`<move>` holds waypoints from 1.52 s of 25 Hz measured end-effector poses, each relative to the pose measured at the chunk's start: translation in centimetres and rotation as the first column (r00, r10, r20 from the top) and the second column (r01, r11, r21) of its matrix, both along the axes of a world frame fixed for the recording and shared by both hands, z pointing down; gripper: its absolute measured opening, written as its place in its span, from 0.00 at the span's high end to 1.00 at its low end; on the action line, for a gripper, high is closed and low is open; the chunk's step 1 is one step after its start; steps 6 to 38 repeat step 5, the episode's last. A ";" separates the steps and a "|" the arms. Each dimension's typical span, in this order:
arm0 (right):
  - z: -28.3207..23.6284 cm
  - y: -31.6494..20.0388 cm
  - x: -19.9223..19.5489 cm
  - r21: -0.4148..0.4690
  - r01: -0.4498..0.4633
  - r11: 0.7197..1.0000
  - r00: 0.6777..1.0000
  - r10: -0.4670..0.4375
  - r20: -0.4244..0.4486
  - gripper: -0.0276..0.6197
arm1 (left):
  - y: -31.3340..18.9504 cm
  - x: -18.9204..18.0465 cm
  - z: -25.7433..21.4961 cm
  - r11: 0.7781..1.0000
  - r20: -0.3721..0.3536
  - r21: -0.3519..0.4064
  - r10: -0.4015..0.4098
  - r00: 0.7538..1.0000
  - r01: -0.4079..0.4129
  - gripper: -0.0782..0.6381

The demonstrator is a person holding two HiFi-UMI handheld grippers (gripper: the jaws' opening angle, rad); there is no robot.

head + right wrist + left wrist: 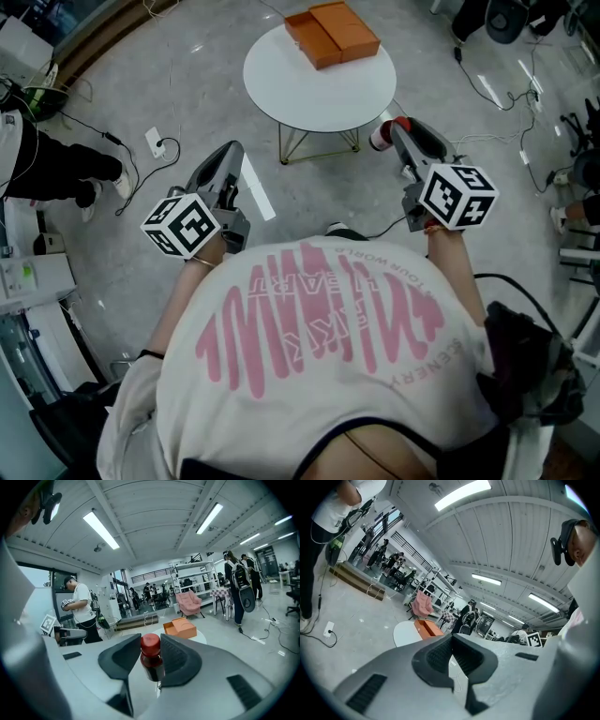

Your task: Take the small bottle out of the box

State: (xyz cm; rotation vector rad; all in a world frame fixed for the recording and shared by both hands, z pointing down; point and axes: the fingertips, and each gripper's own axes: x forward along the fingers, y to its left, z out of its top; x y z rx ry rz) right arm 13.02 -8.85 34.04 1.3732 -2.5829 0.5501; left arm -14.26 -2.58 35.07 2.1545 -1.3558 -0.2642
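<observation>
My right gripper [387,131] is shut on a small bottle [151,663] of dark red liquid with a red cap, held upright between the pads. In the head view the bottle [382,138] shows at the jaw tips, off the table's near right edge. The orange box [333,33] lies on the far side of the round white table [319,89], its two halves side by side. From the right gripper view the box [180,627] sits well beyond the jaws. My left gripper [232,152] is shut with nothing in it, held left of the table; its pads [440,654] meet at the tips.
Cables and a power socket [155,142] lie on the grey floor left of the table. A person in dark trousers [56,169] stands at the far left. Further people, a pink armchair [188,603] and shelving stand beyond the table.
</observation>
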 end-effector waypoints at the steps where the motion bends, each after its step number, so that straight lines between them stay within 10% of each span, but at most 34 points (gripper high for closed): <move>1: 0.0 0.0 0.0 0.000 -0.001 1.000 1.000 0.001 0.000 0.76 | 0.0 0.0 0.1 1.000 0.000 -0.002 -0.001 1.000 0.001 0.88; 38: 0.0 -0.2 -0.1 0.002 -0.003 1.000 1.000 0.003 -0.003 0.76 | 0.1 -0.3 0.3 1.000 -0.002 -0.010 -0.006 1.000 0.006 0.88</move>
